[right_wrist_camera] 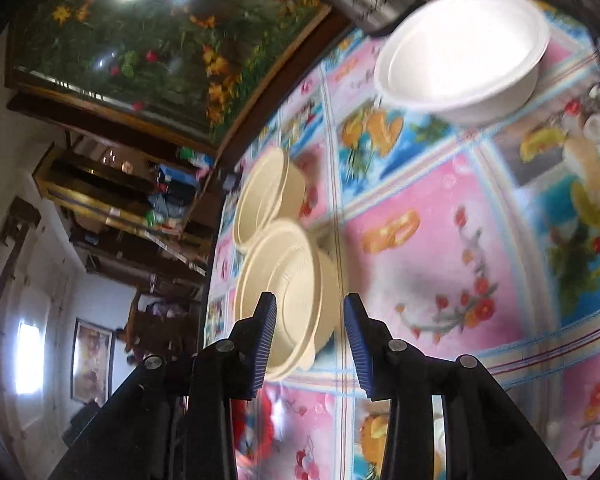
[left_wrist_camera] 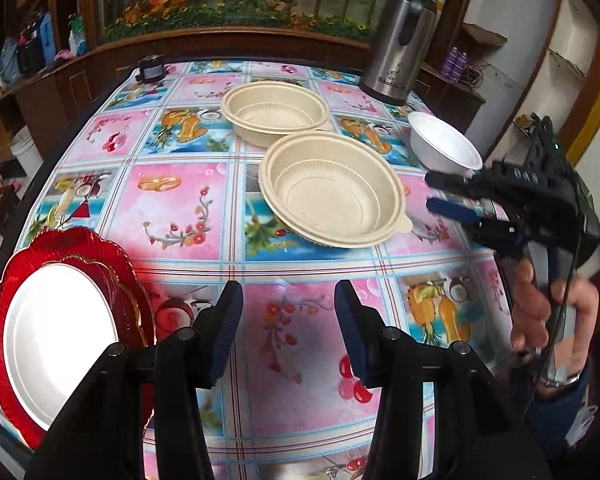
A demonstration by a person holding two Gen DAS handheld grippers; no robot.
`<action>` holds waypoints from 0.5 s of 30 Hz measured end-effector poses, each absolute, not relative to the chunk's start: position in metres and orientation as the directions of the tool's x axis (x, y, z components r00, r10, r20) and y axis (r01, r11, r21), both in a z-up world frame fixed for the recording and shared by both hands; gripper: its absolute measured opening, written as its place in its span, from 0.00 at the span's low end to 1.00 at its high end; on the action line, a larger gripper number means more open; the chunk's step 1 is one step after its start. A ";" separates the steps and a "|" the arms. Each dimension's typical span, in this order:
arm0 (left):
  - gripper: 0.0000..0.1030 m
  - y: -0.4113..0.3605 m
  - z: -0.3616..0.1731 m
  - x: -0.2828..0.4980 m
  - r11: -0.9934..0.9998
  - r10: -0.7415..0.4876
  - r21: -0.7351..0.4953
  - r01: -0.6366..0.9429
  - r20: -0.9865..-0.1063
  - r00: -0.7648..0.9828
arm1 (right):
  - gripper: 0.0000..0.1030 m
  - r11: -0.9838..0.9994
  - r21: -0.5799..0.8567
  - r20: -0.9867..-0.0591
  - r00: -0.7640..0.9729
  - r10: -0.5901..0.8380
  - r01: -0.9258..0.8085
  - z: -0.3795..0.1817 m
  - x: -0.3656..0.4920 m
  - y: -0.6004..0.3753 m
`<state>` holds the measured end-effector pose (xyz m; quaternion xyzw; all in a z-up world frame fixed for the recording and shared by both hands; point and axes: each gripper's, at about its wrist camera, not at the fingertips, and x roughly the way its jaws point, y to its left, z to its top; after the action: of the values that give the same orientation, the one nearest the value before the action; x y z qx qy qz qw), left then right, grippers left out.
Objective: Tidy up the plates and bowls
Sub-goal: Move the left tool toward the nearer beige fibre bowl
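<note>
Near bowl: a beige bowl [left_wrist_camera: 332,190] rests on the table [left_wrist_camera: 300,264], its far rim leaning on the edge of a second beige bowl [left_wrist_camera: 275,112]; the overlap suggests the two are about to be nested.
Far bowl: sits flat, touching the near one, ready to take or join it.
White bowl: a white bowl [left_wrist_camera: 444,146] stands apart to the right, just beyond the right gripper's fingertips.
Plates: a white plate [left_wrist_camera: 56,336] lies on a red plate [left_wrist_camera: 74,246] at the near left corner, already paired as a stack.
Left gripper: the left gripper [left_wrist_camera: 288,328] hovers above bare tablecloth, jaws partly apart, nothing between them.
Right gripper: the right gripper [right_wrist_camera: 310,340], seen sharply tilted in its own view, is partly open and empty; the near bowl's rim [right_wrist_camera: 296,356] shows between its fingers, though no pad presses on it. A hand [left_wrist_camera: 548,312] holds its handle.
Surroundings: a steel kettle [left_wrist_camera: 402,44] stands at the far right corner, close behind the white bowl; a small dark object [left_wrist_camera: 152,68] sits at the far edge.
Obstruction: judged slight; the kettle crowds any reach behind the white bowl.
</note>
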<state>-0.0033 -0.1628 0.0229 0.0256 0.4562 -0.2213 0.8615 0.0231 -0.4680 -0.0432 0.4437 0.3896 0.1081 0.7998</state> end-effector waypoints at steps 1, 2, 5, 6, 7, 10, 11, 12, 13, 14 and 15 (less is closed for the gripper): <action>0.45 -0.162 0.021 -0.002 0.901 -0.363 -0.169 0.400 -0.800 0.478 | 0.39 0.584 0.796 -0.526 0.657 0.540 0.158 -0.044 0.024 -0.464; 0.45 -0.162 0.020 -0.001 0.899 -0.368 -0.179 0.399 -0.802 0.470 | 0.45 0.607 0.783 -0.542 0.630 0.556 0.138 -0.044 0.027 -0.456; 0.45 -0.164 0.016 0.000 0.899 -0.365 -0.179 0.399 -0.810 0.459 | 0.52 0.669 0.732 -0.599 0.591 0.541 0.128 -0.043 0.031 -0.435; 0.45 -0.165 0.016 0.000 0.900 -0.363 -0.177 0.399 -0.811 0.459 | 0.52 0.672 0.730 -0.605 0.579 0.547 0.127 -0.044 0.034 -0.432; 0.45 -0.166 0.016 0.000 0.900 -0.360 -0.174 0.399 -0.812 0.458 | 0.52 0.678 0.725 -0.613 0.567 0.551 0.125 -0.046 0.035 -0.429; 0.45 -0.167 0.016 0.000 0.900 -0.360 -0.172 0.401 -0.813 0.457 | 0.52 0.721 0.682 -0.653 0.545 0.527 0.120 -0.046 0.036 -0.421; 0.45 -0.168 0.016 0.000 0.899 -0.359 -0.169 0.404 -0.814 0.457 | 0.52 0.731 0.673 -0.659 0.544 0.520 0.116 -0.045 0.035 -0.419; 0.45 -0.169 0.016 0.000 0.899 -0.358 -0.167 0.405 -0.814 0.457 | 0.52 0.734 0.669 -0.659 0.550 0.513 0.118 -0.044 0.032 -0.419; 0.45 -0.169 0.016 0.000 0.899 -0.355 -0.164 0.406 -0.815 0.458 | 0.52 0.747 0.652 -0.669 0.561 0.487 0.129 -0.044 0.032 -0.419; 0.45 -0.170 0.016 0.000 0.900 -0.353 -0.161 0.406 -0.816 0.458 | 0.51 0.774 0.615 -0.691 0.576 0.438 0.150 -0.041 0.031 -0.421; 0.45 -0.171 0.015 0.001 0.899 -0.352 -0.161 0.407 -0.817 0.456 | 0.51 0.795 0.582 -0.703 0.597 0.386 0.171 -0.038 0.029 -0.424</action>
<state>0.0005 -0.1706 0.0153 0.0289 0.4716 -0.2225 0.8528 0.0291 -0.4245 -0.0384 0.3137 0.4444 0.0642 0.8367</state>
